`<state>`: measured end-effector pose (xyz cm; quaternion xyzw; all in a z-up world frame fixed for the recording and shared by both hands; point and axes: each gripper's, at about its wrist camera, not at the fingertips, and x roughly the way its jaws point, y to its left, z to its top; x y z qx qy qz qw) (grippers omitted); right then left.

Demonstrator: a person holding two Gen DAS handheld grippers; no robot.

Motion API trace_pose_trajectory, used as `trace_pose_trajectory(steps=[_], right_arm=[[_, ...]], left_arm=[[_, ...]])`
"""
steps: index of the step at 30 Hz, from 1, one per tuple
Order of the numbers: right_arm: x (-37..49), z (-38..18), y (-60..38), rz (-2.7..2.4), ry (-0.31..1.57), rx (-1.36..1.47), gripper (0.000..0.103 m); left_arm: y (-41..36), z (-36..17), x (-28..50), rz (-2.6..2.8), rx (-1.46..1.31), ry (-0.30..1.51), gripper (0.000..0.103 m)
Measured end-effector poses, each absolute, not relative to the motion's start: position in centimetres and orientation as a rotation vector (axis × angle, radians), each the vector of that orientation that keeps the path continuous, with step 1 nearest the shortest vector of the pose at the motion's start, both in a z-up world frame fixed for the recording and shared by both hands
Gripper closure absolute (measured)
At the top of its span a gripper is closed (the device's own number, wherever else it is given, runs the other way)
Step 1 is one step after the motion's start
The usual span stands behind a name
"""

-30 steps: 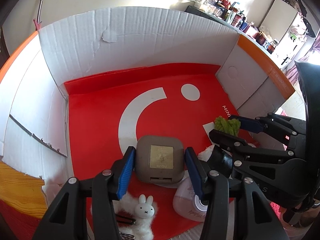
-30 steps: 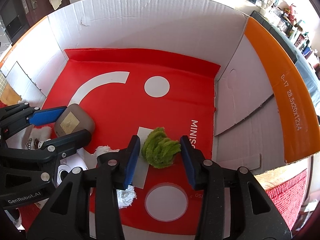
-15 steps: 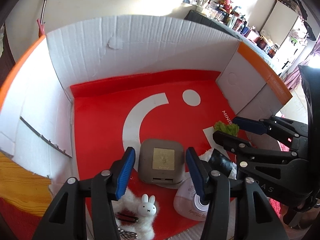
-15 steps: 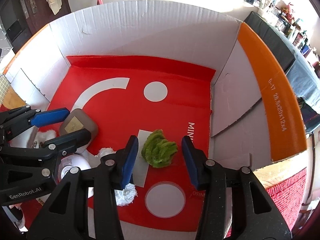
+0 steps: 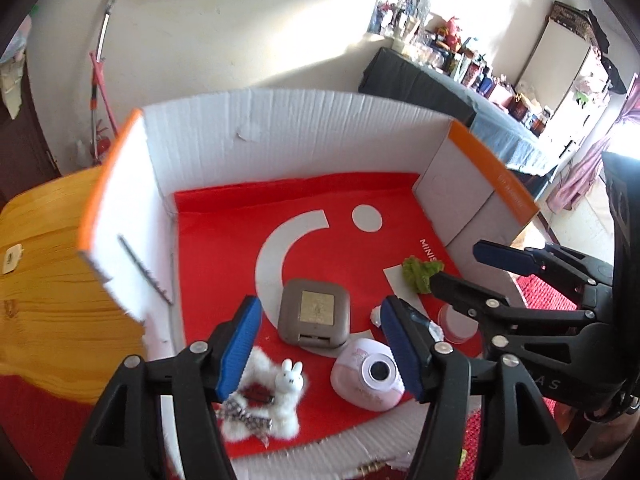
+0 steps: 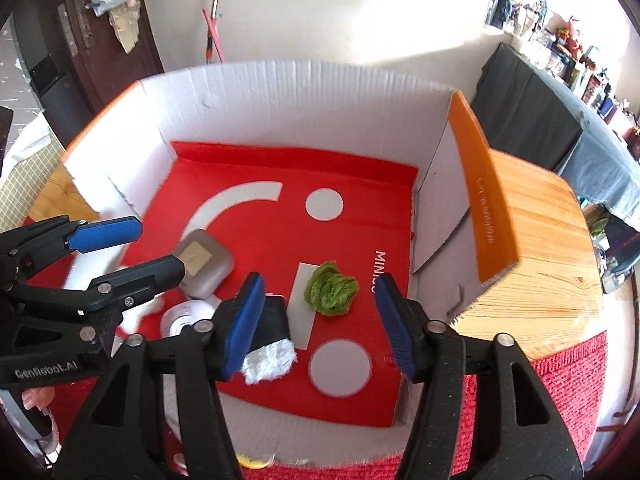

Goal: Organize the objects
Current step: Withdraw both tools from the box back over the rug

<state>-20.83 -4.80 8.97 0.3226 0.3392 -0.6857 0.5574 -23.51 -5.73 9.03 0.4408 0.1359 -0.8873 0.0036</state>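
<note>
Left tool (image 5: 320,344) opening above the grey square case (image 5: 314,314), nothing pinched, right tool (image 6: 316,320) opening over the green fuzzy ball (image 6: 331,289), both items lying in the red-floored cardboard box (image 6: 280,128)

Compact case (image 5: 314,314) in box (image 5: 280,136); plush bunny (image 5: 289,376) nearer, green tuft (image 5: 420,274) right.

Both wrist cameras look steeply down, close above the open cardboard box (image 5: 280,128); both views share its red liner (image 6: 352,248).
</note>
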Motion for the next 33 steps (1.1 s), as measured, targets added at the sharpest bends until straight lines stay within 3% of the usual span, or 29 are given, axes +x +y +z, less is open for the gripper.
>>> trace_pose_trajectory(steps=[14, 23, 33], right_arm=[[-17.8, 13.2, 2.3, -1.635, 0.643, 0.587, 0.026], [-17.3, 14.1, 7.6, -1.658, 0.549, 0.497, 0.015], [-16.5, 13.2, 11.3, -1.649, 0.487, 0.460, 0.010]], left_arm=[[-4.3, 13.2, -16.6, -2.831, 1.095, 0.354, 0.015], [-2.5, 13.6, -12.1, -2.836, 0.972, 0.323, 0.008], [-0.5, 12.8, -8.4, -2.813, 0.893, 0.290, 0.003]])
